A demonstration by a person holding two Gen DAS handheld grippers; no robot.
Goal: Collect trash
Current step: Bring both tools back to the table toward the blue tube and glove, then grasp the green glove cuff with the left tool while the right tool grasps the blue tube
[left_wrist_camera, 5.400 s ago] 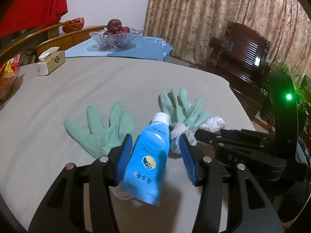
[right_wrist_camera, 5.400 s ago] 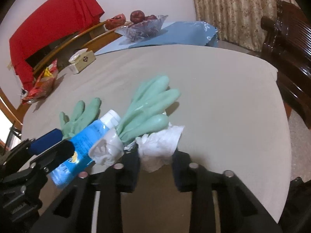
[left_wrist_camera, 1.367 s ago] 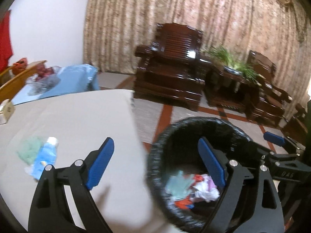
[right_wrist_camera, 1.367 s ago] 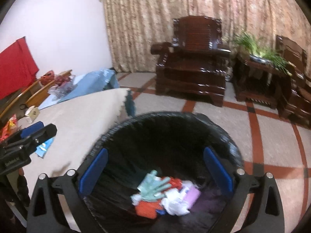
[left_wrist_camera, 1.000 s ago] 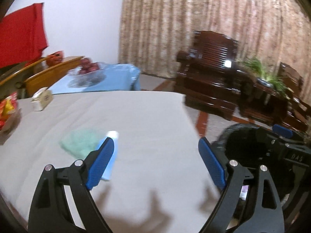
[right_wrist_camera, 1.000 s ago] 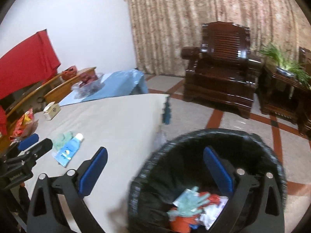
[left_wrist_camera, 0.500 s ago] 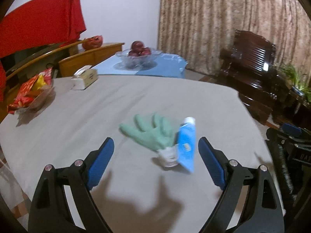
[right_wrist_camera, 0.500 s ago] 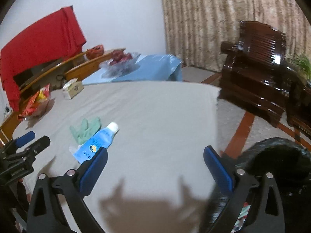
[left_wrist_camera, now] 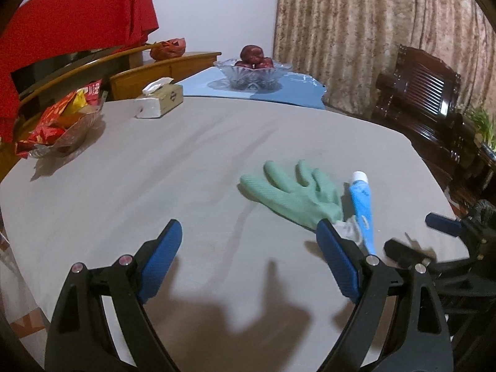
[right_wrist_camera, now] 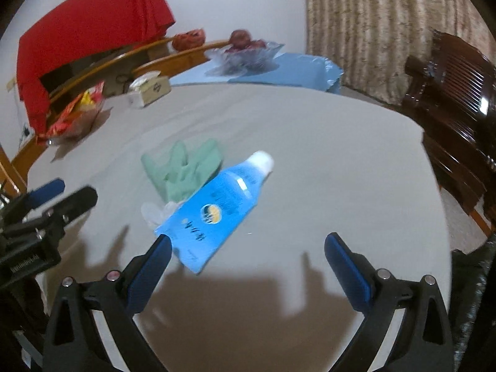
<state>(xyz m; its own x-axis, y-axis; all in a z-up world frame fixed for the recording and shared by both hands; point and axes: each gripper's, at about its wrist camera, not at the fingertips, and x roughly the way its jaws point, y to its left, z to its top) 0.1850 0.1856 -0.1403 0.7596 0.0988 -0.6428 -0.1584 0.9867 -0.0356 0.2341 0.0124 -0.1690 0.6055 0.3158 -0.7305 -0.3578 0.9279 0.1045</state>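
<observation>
A green rubber glove [left_wrist_camera: 294,193] [right_wrist_camera: 183,167] lies flat on the grey tablecloth, and a blue squeeze tube with a white cap [left_wrist_camera: 362,203] [right_wrist_camera: 217,209] rests against its right side. A bit of clear crumpled plastic [right_wrist_camera: 156,212] sits by the glove's cuff. My left gripper [left_wrist_camera: 249,241] hovers open over bare cloth, the glove just beyond its right finger. My right gripper [right_wrist_camera: 248,248] is open too, and the tube's flat end lies beside its left finger. Nothing is between either pair of fingers.
At the back of the table [left_wrist_camera: 155,170] stand a tissue box [left_wrist_camera: 159,100], a snack-filled glass bowl [left_wrist_camera: 59,127] and a fruit bowl [left_wrist_camera: 252,73] on blue plastic. Dark wooden chairs [right_wrist_camera: 458,99] stand to the right. The black bin's rim [right_wrist_camera: 474,266] shows at the table's right edge.
Both grippers swung from above the black bin back over the table and sank toward the glove and tube, which now look larger and nearer. Both stayed open.
</observation>
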